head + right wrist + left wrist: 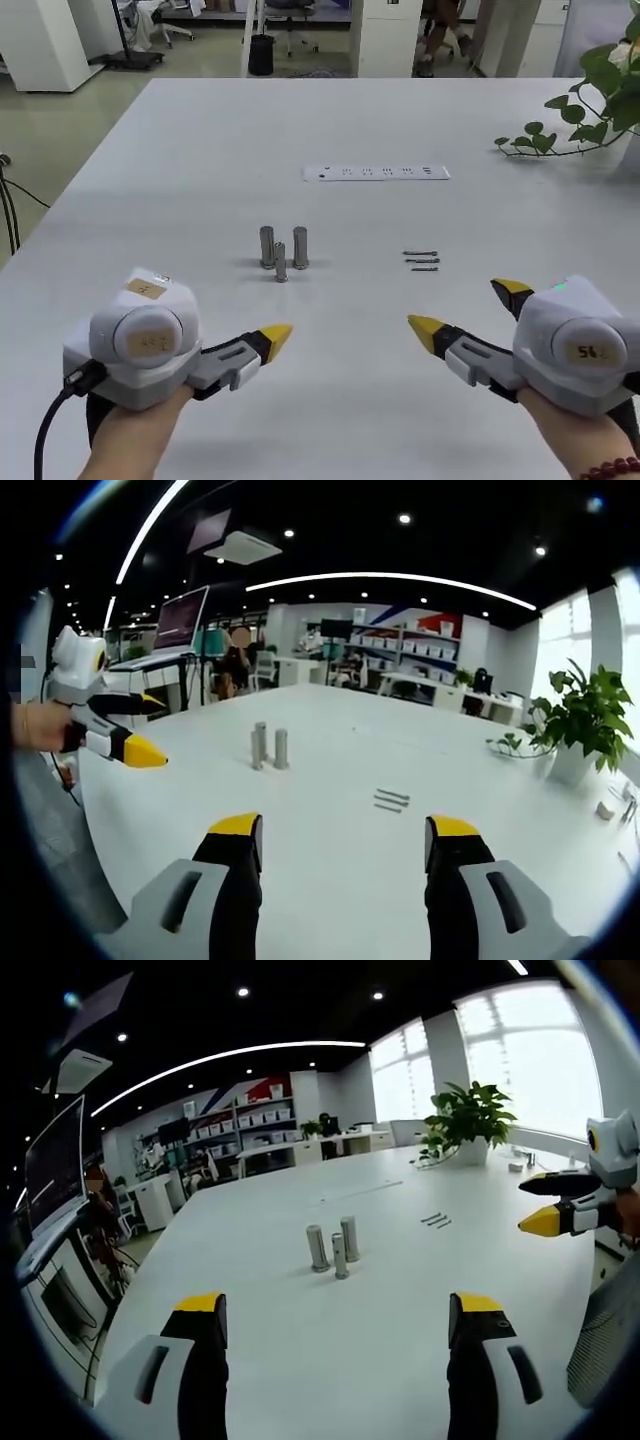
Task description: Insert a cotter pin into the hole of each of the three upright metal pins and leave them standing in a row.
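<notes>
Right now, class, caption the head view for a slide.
Both open, left tool and right tool face three upright metal pins and three cotter pins on white table.

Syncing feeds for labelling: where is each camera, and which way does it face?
Head view: headset, looking forward-down at table; left hand, right hand show.
Left gripper view: on left gripper, toward metal pins; own open fingers show.
Right gripper view: on right gripper, toward cotter pins; own open fingers show.
All share the metal pins.
</notes>
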Motion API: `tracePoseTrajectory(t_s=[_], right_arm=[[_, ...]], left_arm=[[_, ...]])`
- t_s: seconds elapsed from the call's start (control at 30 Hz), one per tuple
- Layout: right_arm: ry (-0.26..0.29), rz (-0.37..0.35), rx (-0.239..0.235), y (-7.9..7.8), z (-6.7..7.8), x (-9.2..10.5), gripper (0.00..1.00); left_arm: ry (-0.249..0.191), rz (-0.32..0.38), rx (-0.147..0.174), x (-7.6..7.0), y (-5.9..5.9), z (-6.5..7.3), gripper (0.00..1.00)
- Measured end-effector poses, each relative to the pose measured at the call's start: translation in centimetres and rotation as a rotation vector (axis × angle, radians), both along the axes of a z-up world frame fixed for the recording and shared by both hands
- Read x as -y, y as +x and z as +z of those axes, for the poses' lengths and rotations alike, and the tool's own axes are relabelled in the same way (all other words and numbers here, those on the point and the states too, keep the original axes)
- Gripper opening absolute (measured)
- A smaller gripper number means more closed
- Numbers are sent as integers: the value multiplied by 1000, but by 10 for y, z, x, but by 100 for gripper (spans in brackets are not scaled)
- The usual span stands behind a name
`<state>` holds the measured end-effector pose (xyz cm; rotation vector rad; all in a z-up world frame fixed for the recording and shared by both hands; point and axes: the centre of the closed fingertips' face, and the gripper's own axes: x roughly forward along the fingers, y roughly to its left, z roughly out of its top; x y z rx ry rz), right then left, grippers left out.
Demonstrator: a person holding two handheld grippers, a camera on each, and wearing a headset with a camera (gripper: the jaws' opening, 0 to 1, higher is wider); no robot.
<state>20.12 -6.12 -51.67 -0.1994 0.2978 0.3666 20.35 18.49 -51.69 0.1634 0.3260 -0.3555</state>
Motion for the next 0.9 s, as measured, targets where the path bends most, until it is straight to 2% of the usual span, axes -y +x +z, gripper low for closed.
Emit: tracePoseTrajectory(t_s=[0.1,0.2,0.4,0.6,0.73,0.9], right_arm=[[16,-7,1,0,1,2,62],[31,-15,-21,-1,-2,4,62],[26,-8,-19,-1,-2,1,62],[29,-5,-17,-1,-1,1,62],[28,-6,-20,-1,-2,1,61],[29,-4,-17,-1,0,1,60]], left_arm=[[-3,-8,1,2,-1,1,91],[8,-12,-3,1,-2,1,90],[-22,-13,-17,1,-1,0,87],[-4,-23,-16,3,-2,-1,85],[-14,-31,-16,5,-2,0,84],[-1,-50,-32,8,-3,-3,77]])
